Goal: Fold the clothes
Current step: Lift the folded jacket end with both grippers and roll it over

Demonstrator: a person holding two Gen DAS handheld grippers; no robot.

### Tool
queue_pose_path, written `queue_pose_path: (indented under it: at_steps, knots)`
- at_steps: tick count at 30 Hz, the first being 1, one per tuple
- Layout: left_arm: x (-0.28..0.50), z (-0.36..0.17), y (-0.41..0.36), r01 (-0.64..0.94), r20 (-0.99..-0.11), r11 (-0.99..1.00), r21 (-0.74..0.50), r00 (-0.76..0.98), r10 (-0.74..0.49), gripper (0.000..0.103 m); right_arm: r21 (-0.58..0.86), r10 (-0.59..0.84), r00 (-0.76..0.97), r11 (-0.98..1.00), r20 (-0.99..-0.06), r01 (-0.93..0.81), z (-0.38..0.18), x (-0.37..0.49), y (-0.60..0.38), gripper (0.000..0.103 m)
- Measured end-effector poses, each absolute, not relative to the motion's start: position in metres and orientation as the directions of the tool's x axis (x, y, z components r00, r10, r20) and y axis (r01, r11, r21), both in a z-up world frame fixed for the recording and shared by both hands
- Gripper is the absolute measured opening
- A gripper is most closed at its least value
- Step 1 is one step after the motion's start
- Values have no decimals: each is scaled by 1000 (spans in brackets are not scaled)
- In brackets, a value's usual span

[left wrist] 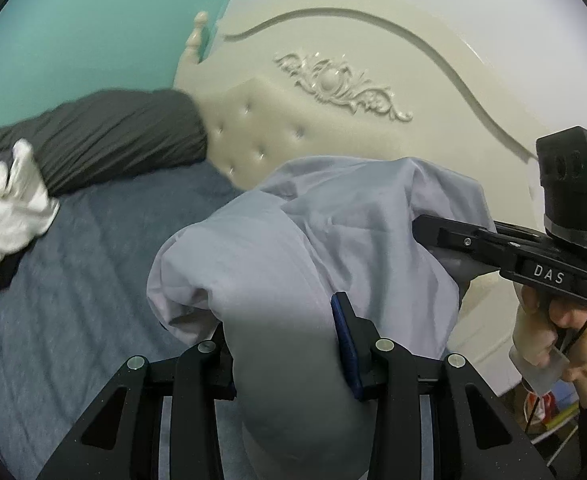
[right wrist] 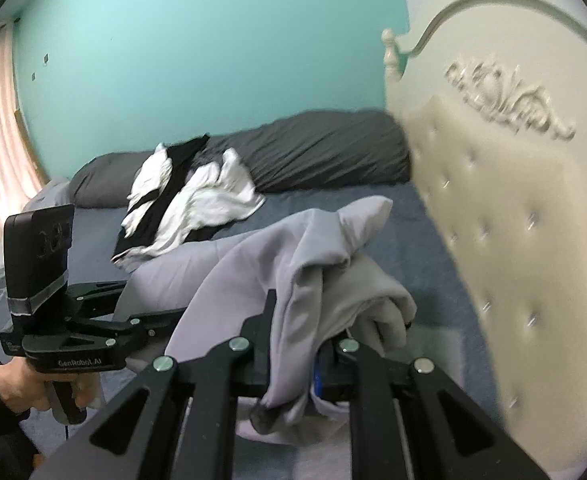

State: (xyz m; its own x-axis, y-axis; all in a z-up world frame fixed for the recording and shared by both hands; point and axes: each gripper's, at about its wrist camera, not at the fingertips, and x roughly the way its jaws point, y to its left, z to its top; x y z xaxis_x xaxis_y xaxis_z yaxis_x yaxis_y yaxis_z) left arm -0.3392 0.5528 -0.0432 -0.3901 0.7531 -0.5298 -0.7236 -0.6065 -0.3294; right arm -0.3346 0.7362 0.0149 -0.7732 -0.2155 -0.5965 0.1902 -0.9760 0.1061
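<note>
Item: pale lilac garment (left wrist: 313, 232), held above the blue bed (left wrist: 93, 240), bunched between both tools near the cream headboard (left wrist: 333, 128) at 12 o'clock.
Left gripper (left wrist: 289, 344): clenched on a thick fold.
Right gripper (right wrist: 297, 344): clamped on gathered cloth.
Handling, judged: light, soft, limp; likely to sag and slip; best pinched at hems or shoulder seams.
Obscured: garment's shape, sleeves and collar lost in folds; pads buried in fabric. White-and-black clothes (right wrist: 189, 200) lay at 10 o'clock, blurred.

Lavender garment (left wrist: 293, 240), blue bedspread (left wrist: 93, 248), grey pillow (left wrist: 105, 136), cream headboard (left wrist: 333, 128), teal wall (right wrist: 213, 48).
</note>
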Motion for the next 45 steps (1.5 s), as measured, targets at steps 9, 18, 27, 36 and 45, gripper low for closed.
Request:
queue_pose_path:
  at_steps: [9, 18, 27, 36, 45]
  knots:
    - [-358, -62, 635, -717, -471, -649, -254, -494, 730, 41, 66, -147, -840, -989, -523, 131, 6, -364, 801, 12]
    - [-329, -189, 685, -701, -637, -624, -344, -315, 704, 41, 154, -116, -708, -988, -697, 10, -138, -332, 867, 12]
    - [-318, -194, 679, -659, -628, -587, -470, -219, 747, 41, 250, -168, -652, -968, -740, -35, -138, -314, 903, 12]
    - [-318, -219, 655, -538, -620, -570, -621, -107, 777, 41, 327, -224, -560, -941, -798, -90, -150, -306, 917, 12]
    - [-317, -233, 647, -468, -601, -541, -698, -26, 798, 49, 426, -302, -526, -895, -795, -132, -161, -295, 936, 15]
